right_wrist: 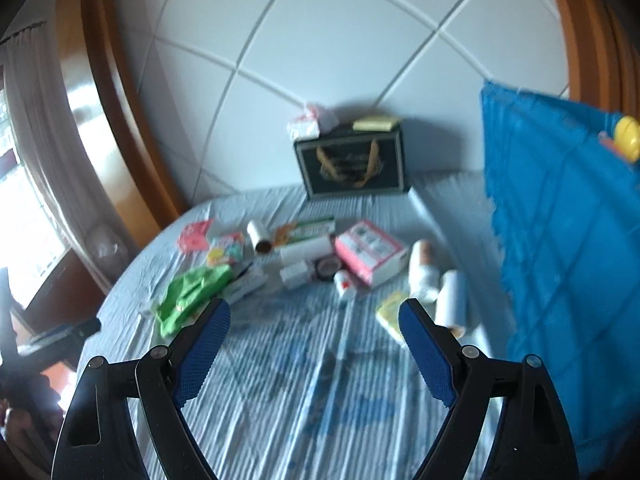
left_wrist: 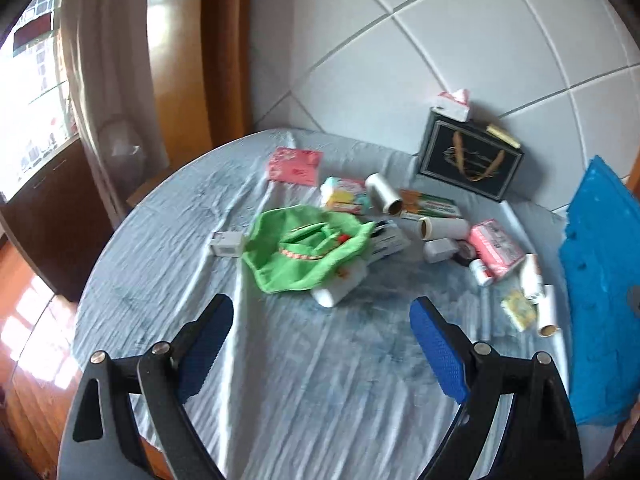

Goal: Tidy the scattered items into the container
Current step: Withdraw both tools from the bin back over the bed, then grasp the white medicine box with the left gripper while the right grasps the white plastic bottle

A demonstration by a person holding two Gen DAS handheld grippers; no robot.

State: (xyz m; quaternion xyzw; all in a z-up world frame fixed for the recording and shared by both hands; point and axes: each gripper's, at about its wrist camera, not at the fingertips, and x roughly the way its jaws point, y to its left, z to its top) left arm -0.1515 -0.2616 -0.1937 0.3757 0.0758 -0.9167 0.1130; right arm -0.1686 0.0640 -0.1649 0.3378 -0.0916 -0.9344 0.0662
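Left wrist view: left gripper (left_wrist: 321,344) fingers spread wide, nothing between them, hovering above bare sheet near the bed's (left_wrist: 160,264) front edge.
Right wrist view: right gripper (right_wrist: 314,346) fingers likewise released, holding nothing, above striped sheet toward the bed's right side.
Container: black gift bag (left_wrist: 470,162) w/ gold handles, upright at head of bed against padded headboard (left_wrist: 400,60); tissue pack (left_wrist: 454,105) perched on its top rim, so opening partly blocked.
Scattered items: clustered mid-bed, well apart from both grippers. Green cloth (left_wrist: 304,250) nearest left gripper, draped over a white box (left_wrist: 340,286); pink packet (left_wrist: 295,165) toward far-left corner; small white box (left_wrist: 226,243) just beside cloth; paper rolls (left_wrist: 384,193), green-orange carton (left_wrist: 430,204), pink box (left_wrist: 496,249), small bottles (left_wrist: 532,278), yellow pack (left_wrist: 518,309) along right side.
Other: blue quilt (left_wrist: 600,300) bunched at right edge of bed.
Stage (judgement): start of tidy, nothing gripped yet.
Risk 1: cloth limp, may drag the hidden box along or snag neighbours if pinched off-centre.
Risk 2: rolls and bottles round, soft mattress; likely to roll away or squirt out of a closing pinch.
Risk 3: bag is light and free-standing; a drop against rim or tissue pack could tip it or knock pack off.
Risk 4: items touching in a heap; grabbing one may scatter others toward quilt or off the edge.
Blur: both views smeared, labels unreadable.
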